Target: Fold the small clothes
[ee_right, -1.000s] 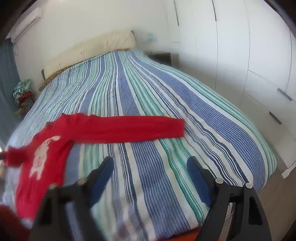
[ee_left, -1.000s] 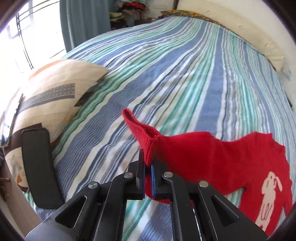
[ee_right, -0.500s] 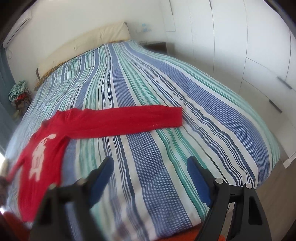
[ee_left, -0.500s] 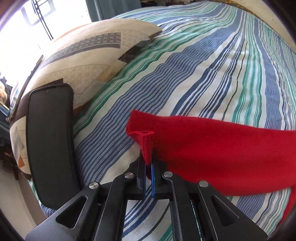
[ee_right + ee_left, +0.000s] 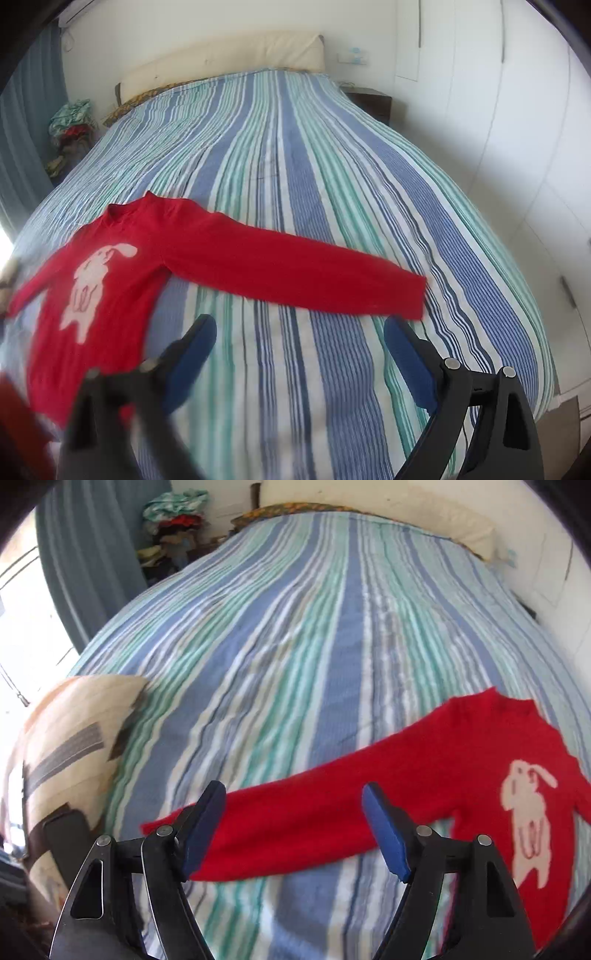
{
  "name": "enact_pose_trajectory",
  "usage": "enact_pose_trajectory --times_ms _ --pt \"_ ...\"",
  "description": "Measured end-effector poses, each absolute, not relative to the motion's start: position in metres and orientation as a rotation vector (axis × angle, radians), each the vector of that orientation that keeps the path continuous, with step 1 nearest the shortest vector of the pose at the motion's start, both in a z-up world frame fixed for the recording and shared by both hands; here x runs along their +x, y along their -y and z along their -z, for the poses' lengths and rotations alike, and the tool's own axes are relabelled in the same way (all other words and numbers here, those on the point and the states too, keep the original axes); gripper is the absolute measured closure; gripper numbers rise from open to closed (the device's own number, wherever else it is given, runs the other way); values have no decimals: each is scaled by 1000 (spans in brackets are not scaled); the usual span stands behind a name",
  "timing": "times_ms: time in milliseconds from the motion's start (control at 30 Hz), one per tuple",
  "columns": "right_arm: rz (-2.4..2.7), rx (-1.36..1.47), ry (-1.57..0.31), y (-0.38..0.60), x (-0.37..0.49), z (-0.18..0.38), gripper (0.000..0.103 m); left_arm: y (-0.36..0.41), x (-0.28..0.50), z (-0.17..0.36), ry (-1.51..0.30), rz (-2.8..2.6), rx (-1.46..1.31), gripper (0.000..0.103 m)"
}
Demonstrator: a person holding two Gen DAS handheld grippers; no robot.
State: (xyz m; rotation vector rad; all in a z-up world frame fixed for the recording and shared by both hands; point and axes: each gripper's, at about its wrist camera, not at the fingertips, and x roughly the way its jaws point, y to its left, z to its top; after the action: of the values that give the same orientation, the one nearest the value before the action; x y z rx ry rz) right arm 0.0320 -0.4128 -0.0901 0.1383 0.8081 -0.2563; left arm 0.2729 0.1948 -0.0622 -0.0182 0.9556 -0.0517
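Note:
A small red sweater (image 5: 122, 273) with a white rabbit on the chest lies flat, face up, on the striped bed, both sleeves spread out sideways. In the left wrist view the sweater (image 5: 424, 775) stretches from the lower middle to the right, with its left sleeve lying just beyond my left gripper (image 5: 295, 827). That gripper is open and empty, above the sleeve. My right gripper (image 5: 299, 354) is open and empty, hovering over bare bedspread near the right sleeve's cuff (image 5: 413, 295).
The bed (image 5: 314, 155) has a blue, green and white striped cover. A patterned cushion (image 5: 66, 746) lies at the bed's left edge. A cream headboard pillow (image 5: 229, 55), a pile of clothes (image 5: 70, 125) and white wardrobe doors (image 5: 517, 147) surround the bed.
My left gripper has let go of the sleeve cuff, opened and lifted back; the sleeve now lies flat. My right gripper has moved closer to the sweater.

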Motion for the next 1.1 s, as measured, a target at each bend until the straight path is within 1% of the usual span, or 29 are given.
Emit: enact_pose_trajectory --times_ms 33,67,167,233,267,400,533,600,633,667,700,733,767,867,900,967,1033,1100 --pt "209 134 -802 408 57 85 12 -175 290 61 -963 135 -36 15" --pt "155 137 -792 401 83 80 12 -152 308 63 -970 206 -35 14" --pt "-20 147 -808 381 170 79 12 -85 362 88 -1022 325 79 16" --pt "-110 146 -866 368 228 93 12 -50 382 107 -1070 390 166 16" --pt "-156 138 -903 361 254 101 12 -37 391 115 -1077 411 199 18" --pt "-249 70 -991 345 328 134 12 -9 426 141 -1114 449 255 18" --pt "-293 47 -1055 341 378 165 12 3 441 166 -1193 513 275 18" --pt "-338 64 -1083 337 396 178 15 13 437 170 -1201 556 302 18" --pt "-362 60 -1102 333 403 185 21 17 433 171 -1189 578 315 32" --pt "-399 52 -1133 327 409 193 35 21 428 171 -1190 604 323 73" --pt "-437 35 -1168 320 413 201 48 24 426 169 -1185 609 333 96" --pt "-435 -16 -1188 312 413 206 93 27 421 163 -1150 599 346 99" --pt "-410 -76 -1190 306 412 207 98 30 416 156 -1096 578 374 99" --pt "-350 -154 -1089 298 401 184 98 27 417 141 -989 513 365 99" --pt "-316 -168 -1046 301 400 175 98 24 422 143 -978 479 353 99" --pt "-248 -181 -1003 302 405 169 98 18 431 158 -1013 435 331 99" --pt "-186 -186 -1034 302 415 181 98 18 430 173 -1018 407 364 98" --pt "-149 -227 -1077 299 417 202 98 23 428 174 -989 376 393 90"
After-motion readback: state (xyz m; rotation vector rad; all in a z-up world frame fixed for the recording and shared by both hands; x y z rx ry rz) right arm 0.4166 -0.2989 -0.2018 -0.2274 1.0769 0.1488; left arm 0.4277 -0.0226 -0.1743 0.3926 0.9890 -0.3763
